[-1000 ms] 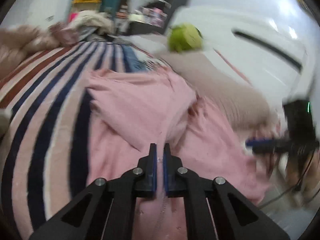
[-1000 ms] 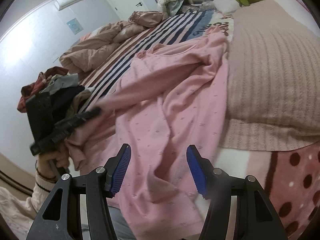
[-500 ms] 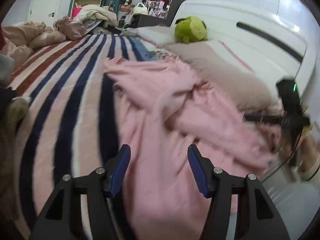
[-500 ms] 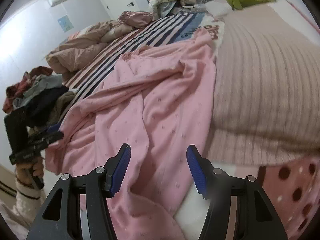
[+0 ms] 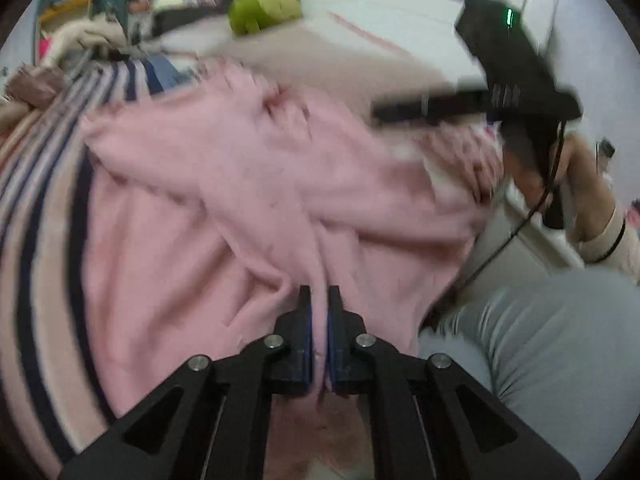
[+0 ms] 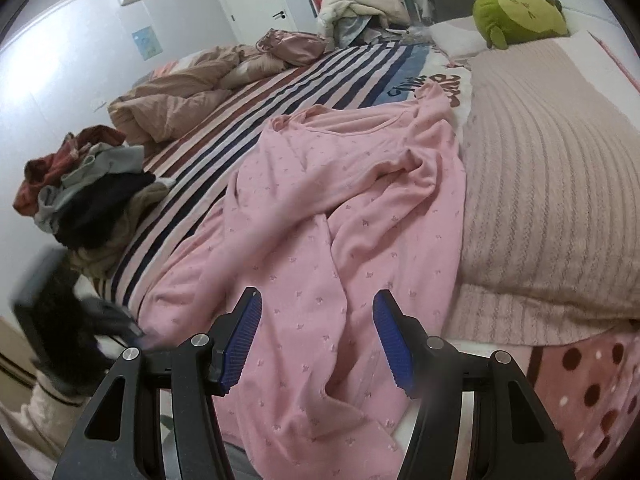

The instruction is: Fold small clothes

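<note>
A pink long-sleeved garment point(image 6: 320, 208) with a small print lies rumpled on the striped bed, its hem hanging over the near edge. In the left wrist view it point(image 5: 248, 184) fills the middle, blurred. My left gripper point(image 5: 319, 300) is shut on a fold of the pink garment near its hem. My right gripper point(image 6: 318, 320) is open and empty, just above the lower part of the garment. The right gripper also shows in the left wrist view point(image 5: 400, 112), at the garment's far edge. The left gripper shows in the right wrist view point(image 6: 120, 320) at the lower left, blurred.
A pile of dark and red clothes point(image 6: 84, 192) lies at the bed's left edge. A beige knitted blanket point(image 6: 552, 184) covers the right side. A green plush toy point(image 6: 516, 12) and a crumpled duvet point(image 6: 176, 100) lie farther back. My grey-trousered leg point(image 5: 540, 352) is beside the bed.
My left gripper was shut a second ago, open half a second ago, and has now shut on the garment's fold. The right gripper stayed open and moved slightly over the garment.
</note>
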Demonstrator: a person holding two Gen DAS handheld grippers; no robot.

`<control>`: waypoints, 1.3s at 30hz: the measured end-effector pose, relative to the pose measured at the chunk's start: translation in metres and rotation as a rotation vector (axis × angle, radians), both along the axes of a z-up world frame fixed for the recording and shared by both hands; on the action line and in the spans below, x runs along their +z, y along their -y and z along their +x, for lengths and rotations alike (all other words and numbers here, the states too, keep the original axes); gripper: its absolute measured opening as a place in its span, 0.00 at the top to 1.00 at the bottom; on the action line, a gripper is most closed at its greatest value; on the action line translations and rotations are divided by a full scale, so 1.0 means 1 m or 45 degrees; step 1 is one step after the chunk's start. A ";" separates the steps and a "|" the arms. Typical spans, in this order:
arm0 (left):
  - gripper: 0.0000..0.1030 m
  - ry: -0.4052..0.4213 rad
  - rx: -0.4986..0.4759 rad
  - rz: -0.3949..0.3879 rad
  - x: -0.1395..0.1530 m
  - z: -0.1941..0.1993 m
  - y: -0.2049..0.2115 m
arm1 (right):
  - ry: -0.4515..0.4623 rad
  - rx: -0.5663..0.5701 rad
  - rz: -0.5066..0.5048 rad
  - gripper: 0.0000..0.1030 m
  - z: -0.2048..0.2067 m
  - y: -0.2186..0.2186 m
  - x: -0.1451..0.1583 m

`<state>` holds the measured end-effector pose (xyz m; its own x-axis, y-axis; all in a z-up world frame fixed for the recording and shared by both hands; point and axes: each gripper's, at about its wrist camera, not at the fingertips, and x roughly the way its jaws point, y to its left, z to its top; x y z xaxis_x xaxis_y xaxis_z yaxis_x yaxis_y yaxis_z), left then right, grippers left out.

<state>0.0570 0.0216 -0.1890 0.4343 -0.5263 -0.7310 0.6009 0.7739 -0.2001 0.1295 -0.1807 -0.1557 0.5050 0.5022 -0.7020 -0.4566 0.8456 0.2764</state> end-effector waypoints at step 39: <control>0.97 0.093 0.407 -0.211 0.028 0.068 -0.076 | 0.310 -0.010 -0.972 0.32 0.142 -0.076 -0.042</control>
<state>0.1247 0.0976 -0.1613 0.6439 -0.4644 -0.6081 0.3512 0.8855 -0.3043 0.2719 -0.1043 -0.1974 0.6899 -0.0767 -0.7198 -0.4226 0.7646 -0.4866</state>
